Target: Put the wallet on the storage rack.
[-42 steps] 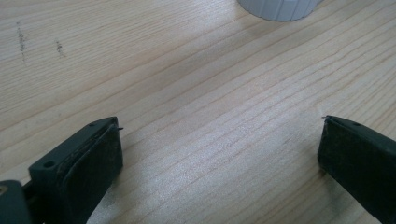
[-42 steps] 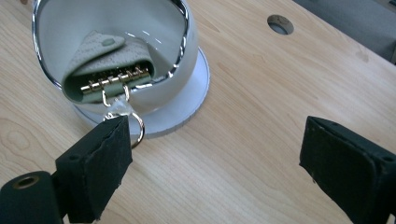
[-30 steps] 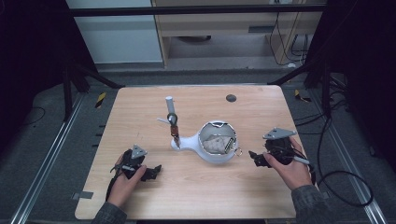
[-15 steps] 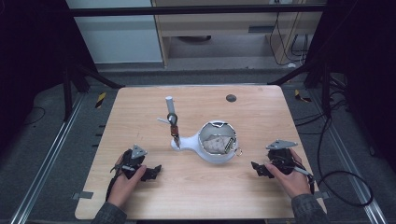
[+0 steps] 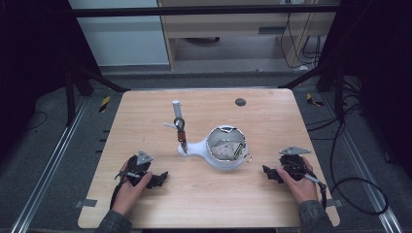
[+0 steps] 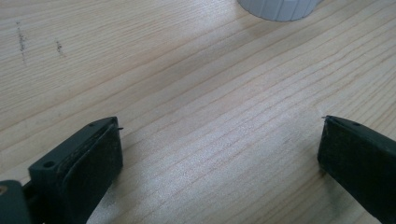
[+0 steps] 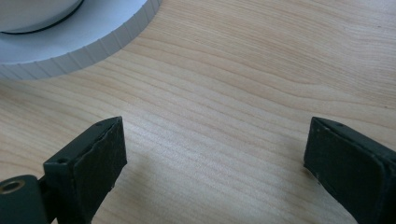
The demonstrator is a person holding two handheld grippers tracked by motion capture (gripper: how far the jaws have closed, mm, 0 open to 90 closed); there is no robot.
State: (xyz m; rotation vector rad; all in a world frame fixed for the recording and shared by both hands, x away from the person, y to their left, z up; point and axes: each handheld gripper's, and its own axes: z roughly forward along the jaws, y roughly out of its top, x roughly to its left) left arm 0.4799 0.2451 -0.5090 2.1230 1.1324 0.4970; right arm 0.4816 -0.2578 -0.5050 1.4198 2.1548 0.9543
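Note:
A white round vessel (image 5: 221,164) with a spout-like handle sits mid-table, crumpled pale material inside it. Its ribbed white wall (image 6: 280,7) peeks in at the top of the left gripper view and fills the upper left (image 7: 79,42) of the right gripper view. My left gripper (image 5: 158,178) (image 6: 219,135) rests low at the front left, jaws wide open over bare wood. At the front right, my right gripper (image 5: 268,173) (image 7: 215,135) points toward the vessel. Its jaws have just been opening and stand open with nothing between them.
A white upright post (image 5: 176,109) stands behind the vessel's handle, with a dark ring and a reddish clip (image 5: 180,130) hanging by it. A small dark disc (image 5: 240,102) lies near the far edge. A small metal ring (image 5: 248,157) sits at the vessel's right side.
My right hand has sunk toward the tabletop and drawn slightly nearer the front edge. The left hand and the vessel have stayed put.

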